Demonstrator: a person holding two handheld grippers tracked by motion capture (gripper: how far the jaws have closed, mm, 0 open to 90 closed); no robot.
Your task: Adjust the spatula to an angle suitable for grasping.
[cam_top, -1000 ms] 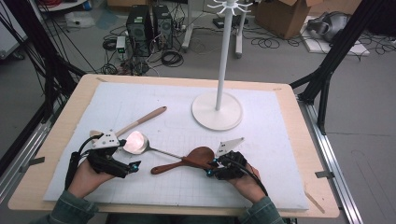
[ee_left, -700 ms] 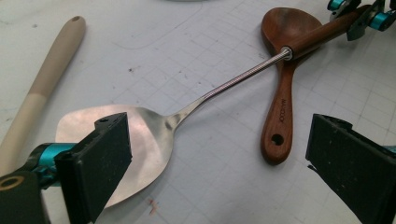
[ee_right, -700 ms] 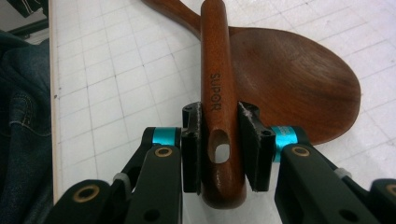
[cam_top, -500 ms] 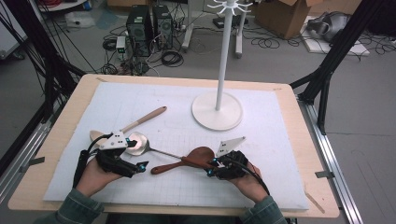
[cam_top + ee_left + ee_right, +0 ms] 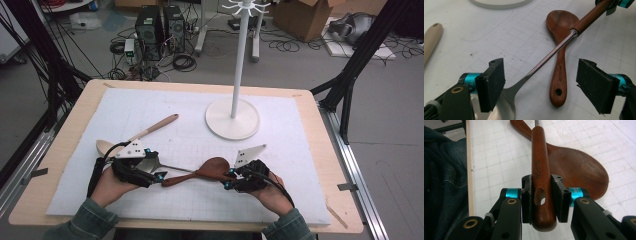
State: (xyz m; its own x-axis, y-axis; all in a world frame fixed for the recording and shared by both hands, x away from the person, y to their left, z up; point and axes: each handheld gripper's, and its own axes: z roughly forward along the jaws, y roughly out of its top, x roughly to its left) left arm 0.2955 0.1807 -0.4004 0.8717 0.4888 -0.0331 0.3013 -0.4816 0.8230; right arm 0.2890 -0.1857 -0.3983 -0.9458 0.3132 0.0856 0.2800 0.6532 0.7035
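Observation:
A steel spatula [image 5: 554, 50] with a brown wooden handle [image 5: 541, 165] lies across a dark wooden spoon [image 5: 559, 75] on the white gridded mat. My right gripper [image 5: 541, 197] is shut on the end of that brown handle, just above the dark spoon's bowl [image 5: 579, 172]. My left gripper [image 5: 542, 85] is open, with one jaw on each side of the steel neck and the dark spoon's handle end. In the high view the left gripper [image 5: 159, 176] and right gripper [image 5: 229, 180] sit at the front of the mat, joined by the thin steel shaft [image 5: 177, 168].
A pale wooden spoon [image 5: 147, 130] lies to the left, behind my left hand. A white hook stand [image 5: 233, 117] rises from a round base at the mat's centre back. The table's front edge [image 5: 200, 225] is close to both hands.
My left gripper has slid right along the mat and now sits over the steel head, which showed beside it before. The right gripper has stayed where it was, still holding the handle.

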